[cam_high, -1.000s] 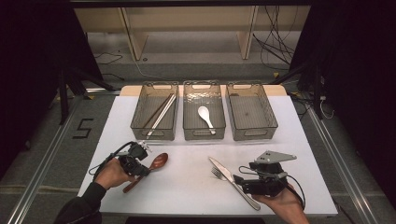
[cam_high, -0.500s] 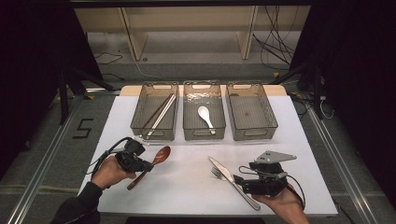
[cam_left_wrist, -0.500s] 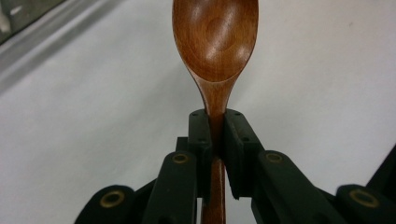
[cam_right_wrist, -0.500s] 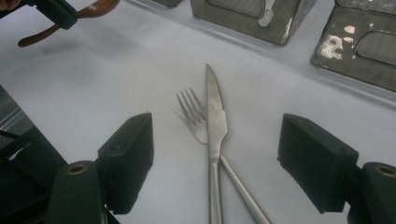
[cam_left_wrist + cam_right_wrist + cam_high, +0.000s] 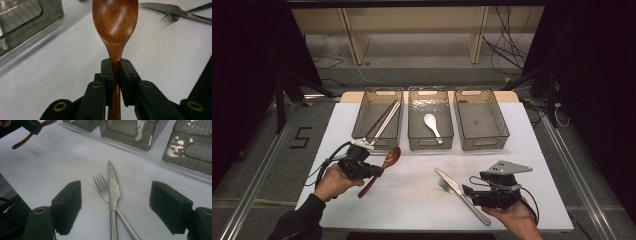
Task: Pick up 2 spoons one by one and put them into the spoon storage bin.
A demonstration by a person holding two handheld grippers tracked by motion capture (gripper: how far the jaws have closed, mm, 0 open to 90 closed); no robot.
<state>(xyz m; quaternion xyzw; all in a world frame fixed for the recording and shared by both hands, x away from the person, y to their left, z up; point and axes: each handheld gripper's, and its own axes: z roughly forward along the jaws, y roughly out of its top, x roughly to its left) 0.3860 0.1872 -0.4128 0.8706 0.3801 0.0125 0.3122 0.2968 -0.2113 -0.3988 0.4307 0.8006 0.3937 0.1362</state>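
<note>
My left gripper is shut on the neck of a brown wooden spoon. It holds the spoon just above the white table, bowl pointing towards the bins. A steel knife and fork lie crossed at the front right. My right gripper stands open just behind them, its jaws wide on either side of their handles and touching neither.
Three clear bins stand in a row at the back. The left bin holds chopsticks, the middle bin a white spoon, and the right bin nothing. The white table ends near both hands.
My left gripper has risen with the wooden spoon, lifting it off the table and a little towards the bins. The right gripper has kept still.
</note>
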